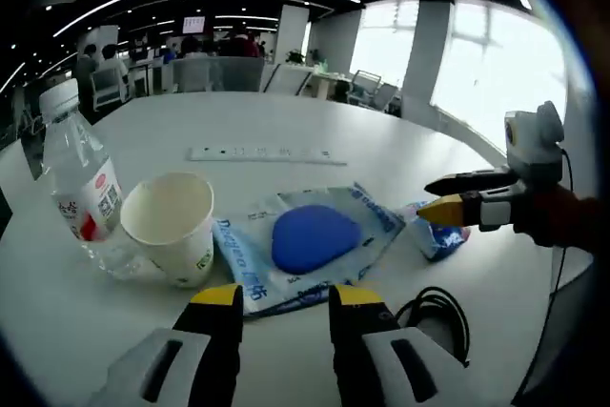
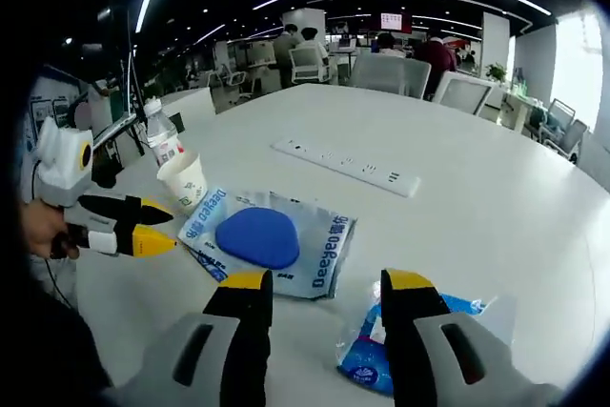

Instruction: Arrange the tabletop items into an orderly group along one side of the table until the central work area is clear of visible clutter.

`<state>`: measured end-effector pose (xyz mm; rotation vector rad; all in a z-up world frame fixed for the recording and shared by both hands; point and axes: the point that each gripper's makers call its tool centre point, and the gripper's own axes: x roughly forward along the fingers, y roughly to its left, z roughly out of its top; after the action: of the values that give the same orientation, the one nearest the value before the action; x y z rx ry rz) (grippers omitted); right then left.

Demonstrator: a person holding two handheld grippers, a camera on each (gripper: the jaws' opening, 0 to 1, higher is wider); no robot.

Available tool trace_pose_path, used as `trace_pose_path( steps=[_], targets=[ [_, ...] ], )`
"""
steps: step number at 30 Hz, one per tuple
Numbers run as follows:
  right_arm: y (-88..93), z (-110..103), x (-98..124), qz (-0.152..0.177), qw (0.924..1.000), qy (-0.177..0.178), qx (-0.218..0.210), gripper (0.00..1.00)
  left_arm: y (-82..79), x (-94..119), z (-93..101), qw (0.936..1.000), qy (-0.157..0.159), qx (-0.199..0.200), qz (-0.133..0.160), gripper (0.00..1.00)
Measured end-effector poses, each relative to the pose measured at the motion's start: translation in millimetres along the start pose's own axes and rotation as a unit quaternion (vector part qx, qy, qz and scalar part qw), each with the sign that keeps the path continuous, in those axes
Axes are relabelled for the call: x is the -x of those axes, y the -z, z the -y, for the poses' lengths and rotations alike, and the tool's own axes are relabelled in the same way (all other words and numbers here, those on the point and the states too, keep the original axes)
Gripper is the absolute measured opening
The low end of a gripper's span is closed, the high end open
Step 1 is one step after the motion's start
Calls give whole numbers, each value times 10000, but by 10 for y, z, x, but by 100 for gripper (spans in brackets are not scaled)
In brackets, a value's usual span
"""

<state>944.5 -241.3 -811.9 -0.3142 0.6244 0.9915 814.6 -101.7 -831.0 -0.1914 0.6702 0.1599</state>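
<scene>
Already, most of the clutter is sitting together near one edge of the round white surface (image 2: 496, 188), though the grouping is looking loose rather than orderly. A clear plastic water bottle (image 1: 81, 188) with a red-and-white label is standing upright, a white paper cup (image 1: 173, 226) is standing just beside it, mouth up and apparently empty, and a flat wet-wipes pack (image 1: 305, 240), pale blue with a dark blue oval lid, is lying next to the cup with a corner reaching its base. A smaller blue tissue packet (image 2: 381, 355) is lying apart from the wipes on the far side from the cup, crumpled and soft-looking.

The left gripper (image 1: 284, 307) is hovering released at the near edge of the wipes pack, jaws parted and holding nothing. The right gripper (image 2: 324, 297) is likewise standing open, its jaws straddling the tissue packet's upper end without visibly pinching it.

A white power strip (image 2: 348, 167) is lying well apart toward the middle of the surface, and a black cable (image 1: 438, 312) is looping near the left gripper. Judging from this, the packet and likely the strip are still waiting to be drawn into line.
</scene>
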Motion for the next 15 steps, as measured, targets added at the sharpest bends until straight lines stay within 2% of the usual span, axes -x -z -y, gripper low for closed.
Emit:
trace_pose_path(
  steps=[5, 12, 15],
  targets=[
    [67, -58, -105, -297, 9994, -137, 149, 36, 65, -35, -121, 9996, -109, 248, -72, 29],
    [53, -89, -263, -411, 9990, -136, 102, 34, 154, -106, -209, 9987, -188, 459, -147, 24],
    [114, -113, -332, -502, 9985, -91, 217, 33, 198, -135, -207, 9983, -201, 512, -172, 23]
  ],
)
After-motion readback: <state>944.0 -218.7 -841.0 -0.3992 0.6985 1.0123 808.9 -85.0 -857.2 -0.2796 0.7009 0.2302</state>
